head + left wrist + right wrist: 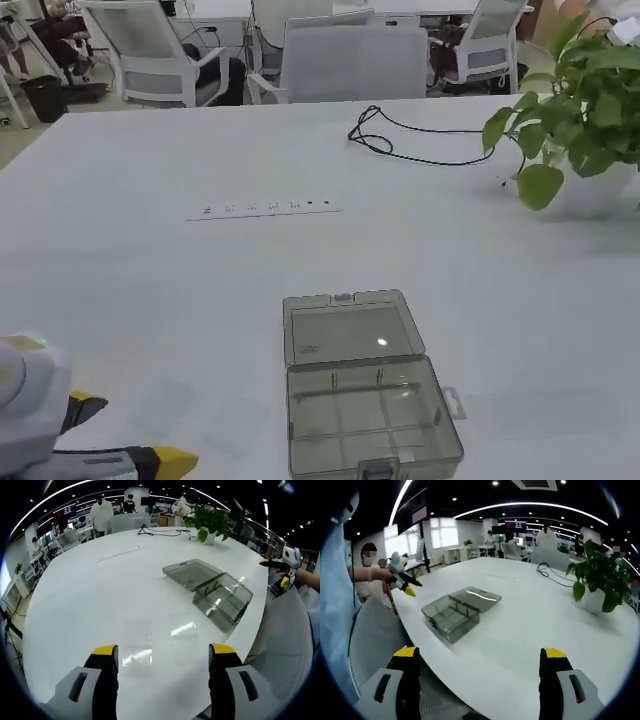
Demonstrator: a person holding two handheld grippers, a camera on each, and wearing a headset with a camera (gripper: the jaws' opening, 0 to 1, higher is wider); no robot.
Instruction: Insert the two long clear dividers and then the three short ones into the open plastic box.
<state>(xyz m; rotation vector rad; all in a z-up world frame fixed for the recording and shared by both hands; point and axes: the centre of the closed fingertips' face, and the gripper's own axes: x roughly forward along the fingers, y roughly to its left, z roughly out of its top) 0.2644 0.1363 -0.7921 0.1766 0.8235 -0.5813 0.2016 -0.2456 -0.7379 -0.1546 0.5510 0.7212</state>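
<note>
Worktop [150, 270] is a huge white one, mostly bare. Office chairs [150, 50] in grey and white are lined up along its far side. A leafy green potted plant [580, 110] in a white pot sits near the far right corner.

The task's thing, the smoky clear plastic box [372, 418], sits close to the person's edge of the worktop, roughly in the middle. It's wide open. The lid [350, 328] is flipped back flat on the side away from the person, and the latch is on the near side. A few faint lines cross the inside of the base, but honestly I can't tell from here if those are dividers or just moulding.

The left gripper [164, 655] hangs over the near left part of the worktop, well apart from the box, with its yellow-tipped jaws spread wide and nothing between them. The right gripper [480, 655] is just off the worktop's edge and off to the side of the box. It's also gaping and empty.

A black cable [400, 140] loops across the far side, running toward the plant. A thin pale strip [262, 208] with small dark marks lies flat mid-worktop, well beyond the box.
</note>
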